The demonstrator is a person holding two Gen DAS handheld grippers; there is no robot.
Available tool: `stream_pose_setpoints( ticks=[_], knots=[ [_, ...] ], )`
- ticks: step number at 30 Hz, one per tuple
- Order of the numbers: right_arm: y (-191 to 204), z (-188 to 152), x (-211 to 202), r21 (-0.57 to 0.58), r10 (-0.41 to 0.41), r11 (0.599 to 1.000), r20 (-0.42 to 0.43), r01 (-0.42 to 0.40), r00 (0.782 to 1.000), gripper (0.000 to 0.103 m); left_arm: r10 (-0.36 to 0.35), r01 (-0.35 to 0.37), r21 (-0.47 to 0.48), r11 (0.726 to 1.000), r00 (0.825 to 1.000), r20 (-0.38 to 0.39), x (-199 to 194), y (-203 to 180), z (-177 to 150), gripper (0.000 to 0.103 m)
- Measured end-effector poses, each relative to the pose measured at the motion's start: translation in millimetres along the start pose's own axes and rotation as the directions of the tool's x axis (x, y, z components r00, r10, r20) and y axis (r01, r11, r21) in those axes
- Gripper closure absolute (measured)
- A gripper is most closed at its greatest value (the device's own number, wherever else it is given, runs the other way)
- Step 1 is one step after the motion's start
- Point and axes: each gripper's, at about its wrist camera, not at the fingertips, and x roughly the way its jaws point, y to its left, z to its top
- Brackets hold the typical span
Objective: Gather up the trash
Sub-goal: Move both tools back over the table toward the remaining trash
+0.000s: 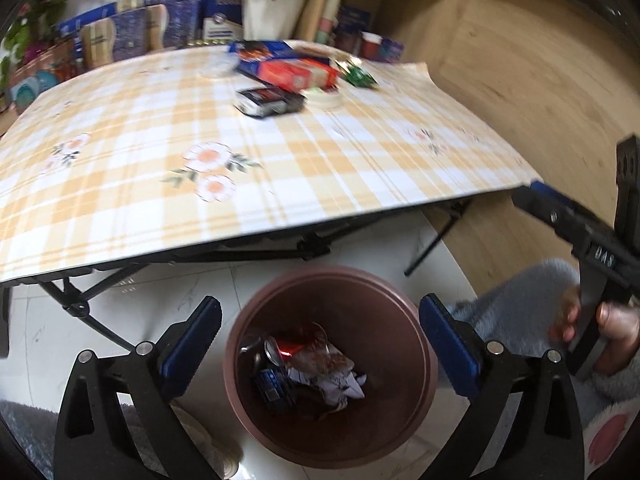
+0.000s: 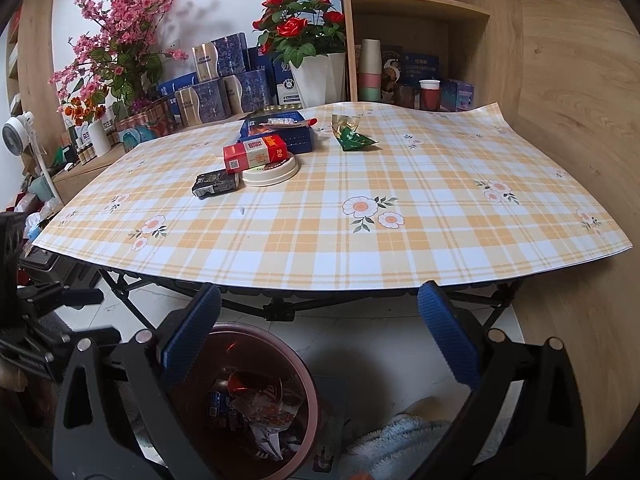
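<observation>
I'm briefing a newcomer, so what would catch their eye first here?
The round brown plastic bin on the white floor, holding a crushed red can and crumpled paper. Behind it, the yellow checked flowered tablecloth, with a red cigarette pack in the clutter at its far side.

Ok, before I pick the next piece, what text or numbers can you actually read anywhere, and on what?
"20": on the end of the red cigarette pack on the table.
"DAS": on the body of the right gripper, seen from the left wrist view.
Too small or blurred: the black pack, the blue box, the green wrapper, the boxes on the shelf, and the trash in the bin.
</observation>
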Motion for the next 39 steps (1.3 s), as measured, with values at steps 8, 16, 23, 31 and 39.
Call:
stream_pose_setpoints(
  ticks=[8, 16, 23, 31, 39],
  knots=[
    [1, -1, 0, 0.004, -0.001, 1.000, -0.004, 0.001, 1.000, 0.006, 0.017, -0.013, -0.081, 0.997, 0.999, 0.050, -9, 15, 4, 0.006],
    [1, -2, 2, 0.009, 0.000, 1.000, -0.011, 0.000, 1.000, 0.006, 0.029, -0.021, -0.105, 0.994, 0.997, 0.075, -12, 19, 5, 0.006],
    [-1, -3, 3, 0.032, 0.007, 0.999, -0.011, -0.007, 1.000, 0.006, 0.016, -0.004, -0.128, 0.992, 0.996, 0.091, -14, 23, 5, 0.006],
    [-6, -2, 2, 0.069, 0.016, 0.998, -0.006, -0.016, 1.000, 0.006, 0.024, -0.008, -0.132, 0.991, 0.992, 0.122, -18, 25, 6, 0.006],
    [-19, 3, 10, 0.143, 0.074, 0.987, -0.033, -0.068, 0.997, 0.006, 0.058, -0.040, -0.092, 0.995, 0.978, 0.198, -35, 29, 26, 0.006]
  ],
)
